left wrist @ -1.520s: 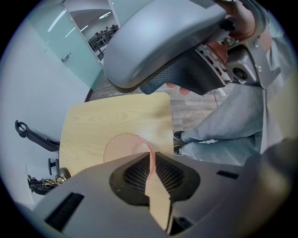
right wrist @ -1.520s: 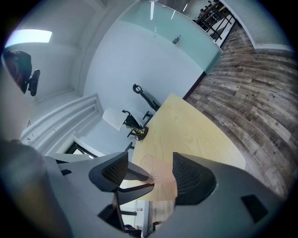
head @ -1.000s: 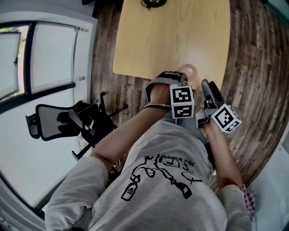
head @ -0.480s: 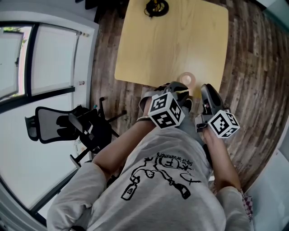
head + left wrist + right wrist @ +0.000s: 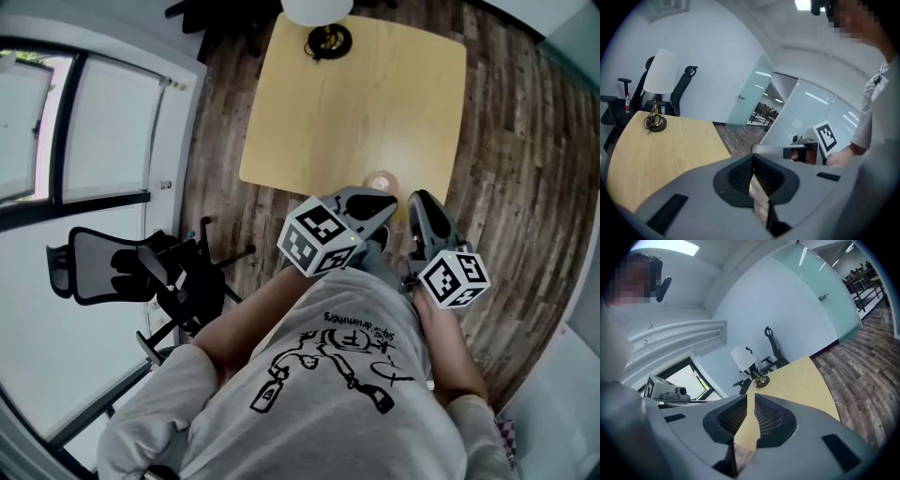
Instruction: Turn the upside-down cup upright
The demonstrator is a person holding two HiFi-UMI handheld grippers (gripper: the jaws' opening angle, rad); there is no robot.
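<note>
A small pale-orange cup (image 5: 382, 180) stands on the wooden table (image 5: 347, 103) close to its near edge. From above it shows as a round ring, and neither gripper view shows it. My left gripper (image 5: 384, 202) hangs just in front of the cup, apart from it; its jaws (image 5: 753, 157) are shut with nothing between them. My right gripper (image 5: 420, 201) is beside it on the right, off the table's corner. Its jaws (image 5: 751, 395) are closing, a thin gap is left, and nothing is in it.
A table lamp (image 5: 323, 28) with a white shade stands at the table's far edge (image 5: 656, 93) (image 5: 749, 362). A black office chair (image 5: 141, 272) sits on the wood floor to the left, by the window. Glass partitions lie beyond the table.
Both grippers have lifted off the table edge and drawn back towards my body. The left one has rolled, turning its marker cube. The right jaws have narrowed. The cup stays put.
</note>
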